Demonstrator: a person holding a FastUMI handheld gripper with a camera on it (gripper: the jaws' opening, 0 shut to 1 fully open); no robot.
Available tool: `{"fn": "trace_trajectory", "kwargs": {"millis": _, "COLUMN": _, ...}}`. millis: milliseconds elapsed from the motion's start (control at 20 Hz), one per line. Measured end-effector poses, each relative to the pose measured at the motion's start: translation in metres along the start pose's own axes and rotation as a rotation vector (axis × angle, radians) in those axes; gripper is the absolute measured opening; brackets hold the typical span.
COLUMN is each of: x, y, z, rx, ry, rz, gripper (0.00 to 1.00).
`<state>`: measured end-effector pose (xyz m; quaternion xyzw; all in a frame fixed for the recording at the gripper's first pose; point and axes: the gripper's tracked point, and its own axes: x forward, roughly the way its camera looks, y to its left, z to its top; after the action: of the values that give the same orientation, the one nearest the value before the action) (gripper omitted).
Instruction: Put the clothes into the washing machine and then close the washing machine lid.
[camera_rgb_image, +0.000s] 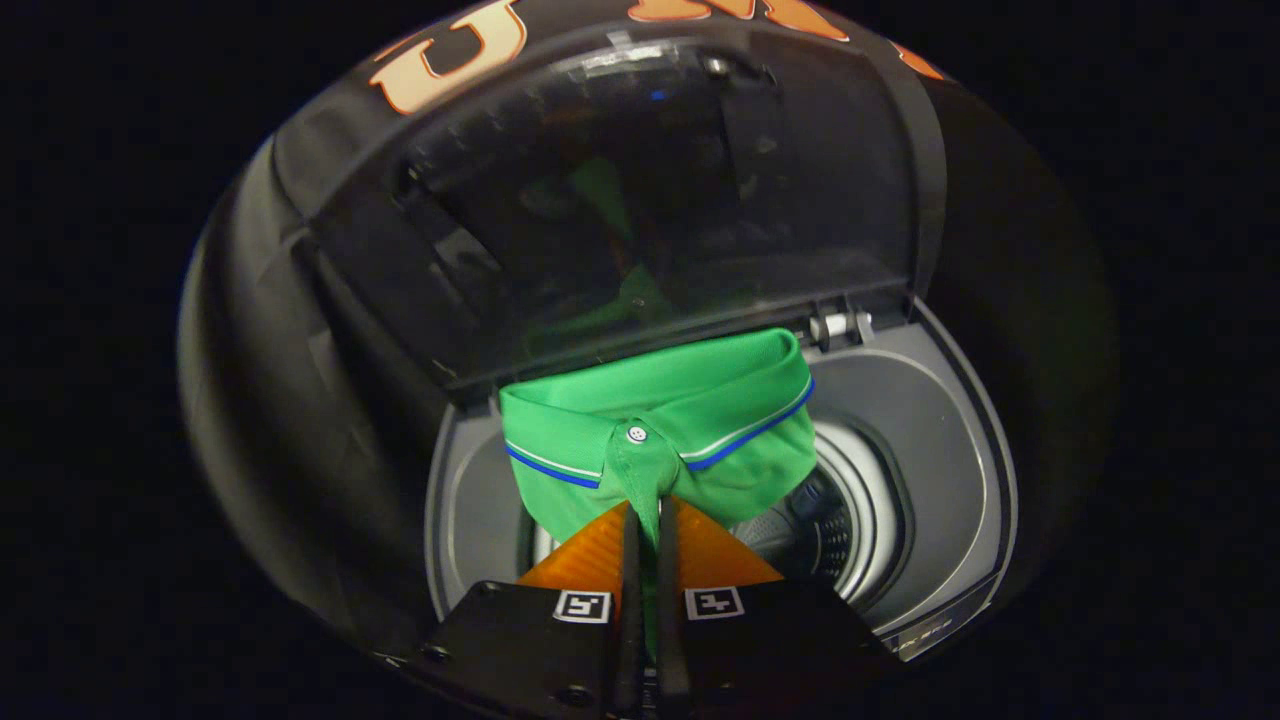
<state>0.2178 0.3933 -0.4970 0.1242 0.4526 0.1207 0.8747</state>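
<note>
A green polo shirt (660, 420) with a blue and white striped collar hangs from my gripper (648, 520). Both orange fingers (590, 555) are shut on the shirt's button placket, just below the collar button. The shirt hangs over the round opening of the top-loading washing machine (920, 440), and its lower part drops out of sight toward the steel drum (810, 535). The machine's dark glass lid (640, 210) stands raised beyond the shirt, and a faint green reflection shows in it.
The machine's grey top ring (470, 510) surrounds the opening. A metal hinge (840, 325) sits at the lid's base, to the right of the shirt. Black booth cloth lies behind and around the machine.
</note>
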Motion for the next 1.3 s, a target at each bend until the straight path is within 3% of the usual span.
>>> {"fn": "trace_trajectory", "kwargs": {"millis": 300, "x": 0.025, "y": -0.014, "z": -0.031, "rx": -0.012, "ry": 0.128, "rz": -0.057, "gripper": 0.14}}
{"fn": "trace_trajectory", "kwargs": {"millis": 750, "x": 0.037, "y": -0.024, "z": -0.041, "rx": -0.026, "ry": 0.18, "rz": -0.085, "gripper": 0.14}}
{"fn": "trace_trajectory", "kwargs": {"millis": 800, "x": 0.037, "y": -0.025, "z": -0.04, "rx": -0.035, "ry": 0.172, "rz": -0.091, "gripper": 0.17}}
{"fn": "trace_trajectory", "kwargs": {"millis": 1050, "x": 0.033, "y": -0.031, "z": -0.036, "rx": -0.062, "ry": 0.17, "rz": -0.104, "gripper": 0.99}}
{"fn": "trace_trajectory", "kwargs": {"millis": 1300, "x": 0.018, "y": -0.028, "z": -0.03, "rx": -0.081, "ry": 0.145, "rz": -0.093, "gripper": 0.99}}
